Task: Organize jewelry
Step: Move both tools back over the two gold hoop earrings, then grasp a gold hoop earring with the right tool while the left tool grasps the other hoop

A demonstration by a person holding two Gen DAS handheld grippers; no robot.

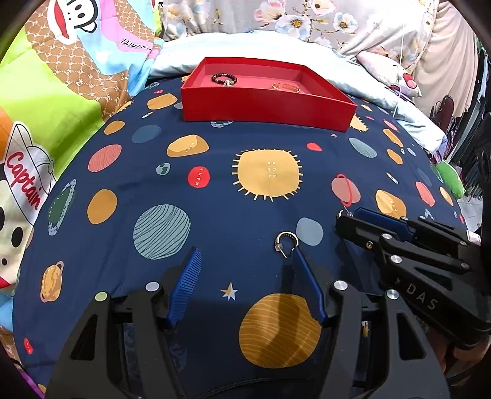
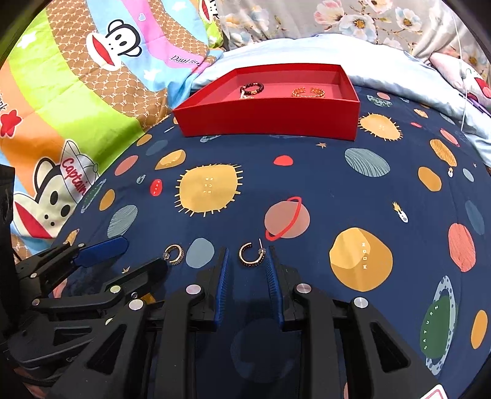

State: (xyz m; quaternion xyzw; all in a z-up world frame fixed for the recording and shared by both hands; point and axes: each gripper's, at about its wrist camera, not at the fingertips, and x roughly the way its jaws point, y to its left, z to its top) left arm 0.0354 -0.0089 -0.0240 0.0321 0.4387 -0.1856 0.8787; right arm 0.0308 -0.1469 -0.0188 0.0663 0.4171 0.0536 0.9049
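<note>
Two small gold hoop earrings lie on the navy planet-print cover. One earring (image 2: 250,254) rests between the tips of my right gripper (image 2: 248,250), whose jaws stand narrowly apart with a gap to the left pad. The other earring (image 1: 285,241) lies just ahead of the right fingertip of my left gripper (image 1: 245,251), which is wide open and holds nothing. The right gripper (image 1: 345,219) comes in from the right in the left wrist view. Further back stands a red box (image 1: 267,110) (image 2: 267,119) holding a dark bead bracelet (image 1: 224,79) (image 2: 251,89) and gold pieces (image 1: 285,87) (image 2: 308,92).
A cartoon-monkey quilt (image 1: 61,92) is bunched along the left. A pale blue pillow (image 2: 307,49) and floral fabric (image 1: 276,18) lie behind the box. A thin white cable (image 1: 399,76) hangs at the far right. The navy cover (image 2: 307,172) drops away at the right.
</note>
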